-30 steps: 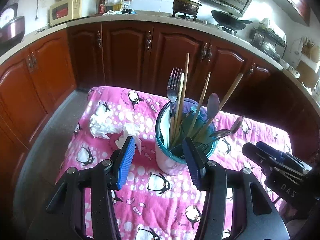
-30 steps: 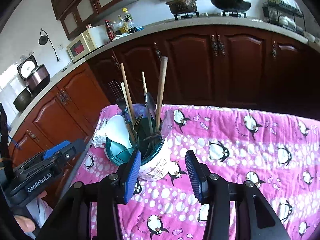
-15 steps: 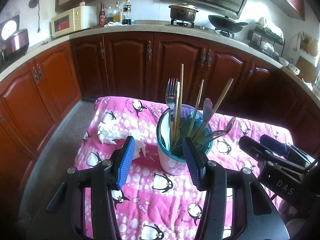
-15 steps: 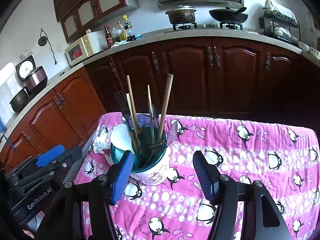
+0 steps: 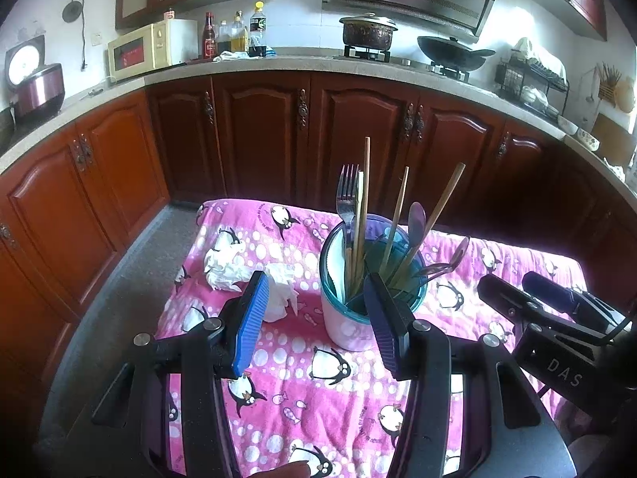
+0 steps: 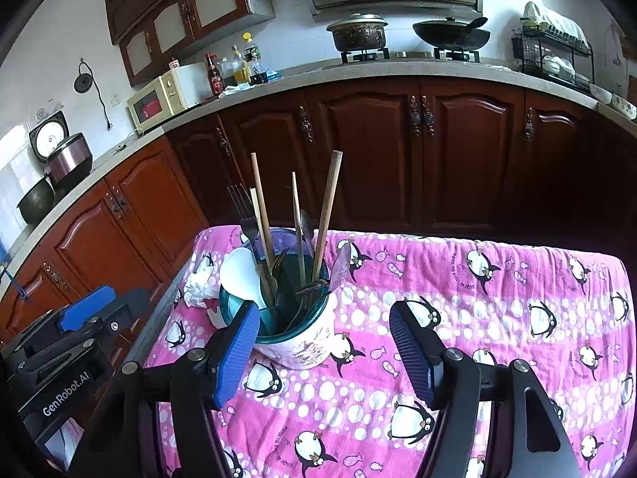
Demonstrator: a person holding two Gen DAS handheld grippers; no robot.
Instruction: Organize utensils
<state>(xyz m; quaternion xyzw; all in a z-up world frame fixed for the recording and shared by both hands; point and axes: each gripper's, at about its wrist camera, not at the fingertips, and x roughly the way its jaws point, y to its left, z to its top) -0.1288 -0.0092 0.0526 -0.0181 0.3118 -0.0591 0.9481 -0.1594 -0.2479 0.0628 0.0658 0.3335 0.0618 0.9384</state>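
I hold both grippers short of the utensil holder [image 5: 360,310], a white cup with a teal rim that stands on the penguin cloth [image 5: 342,394] just beyond my fingertips. The left gripper [image 5: 314,318] stands wide open and holds nothing; the cup lies ahead of its right finger. The right gripper [image 6: 330,350] is opening, nothing between its pads, with the cup just past its left finger. Inside the cup stand a fork [image 5: 347,195], wooden chopsticks [image 5: 365,183], a thicker wooden handle [image 6: 327,207], a white spoon [image 6: 241,275] and dark spoons [image 5: 416,219], all leaning on the rim. I judge the sticks light, stiff and easy to pinch near their upper ends; the metal pieces are likely slippery, so the handle is the better place. The cup looks ceramic and breakable, and top-heavy with its load. Crumpled tissue [image 5: 229,261] lies beyond the left finger
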